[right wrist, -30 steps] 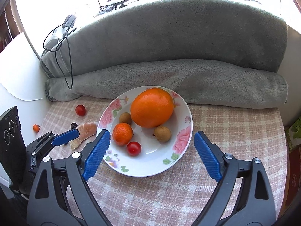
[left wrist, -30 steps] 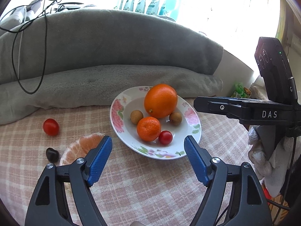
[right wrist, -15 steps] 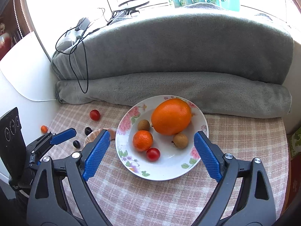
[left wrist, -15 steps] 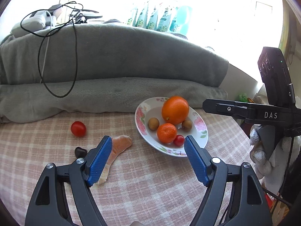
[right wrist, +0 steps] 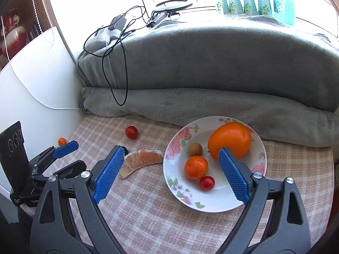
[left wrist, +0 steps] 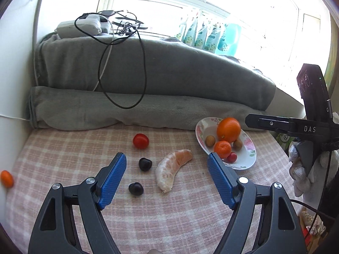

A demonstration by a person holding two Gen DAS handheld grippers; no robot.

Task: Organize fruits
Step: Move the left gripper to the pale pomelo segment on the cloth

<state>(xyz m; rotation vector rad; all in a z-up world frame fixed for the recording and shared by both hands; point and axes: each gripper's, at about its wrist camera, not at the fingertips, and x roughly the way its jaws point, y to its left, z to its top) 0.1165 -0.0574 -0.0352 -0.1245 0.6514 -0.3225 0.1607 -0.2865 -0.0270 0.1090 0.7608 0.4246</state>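
Both grippers have pulled back, so the plate (left wrist: 246,165) now sits off right in the left view. Left gripper (left wrist: 166,178) hangs wide open, empty, over the peeled segment (left wrist: 172,172) and two dark cherries (left wrist: 145,164). Right gripper (right wrist: 170,174) is spread wide too, holding nothing, above the plate.

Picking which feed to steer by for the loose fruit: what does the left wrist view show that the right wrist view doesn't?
Only left wrist: both dark cherries in full, between the open left gripper fingers.
Only right wrist: the whole plate unobstructed, under the open right gripper.
Both: peeled citrus piece, loose tomato, small orange fruit by the wall, and the plate's big orange.
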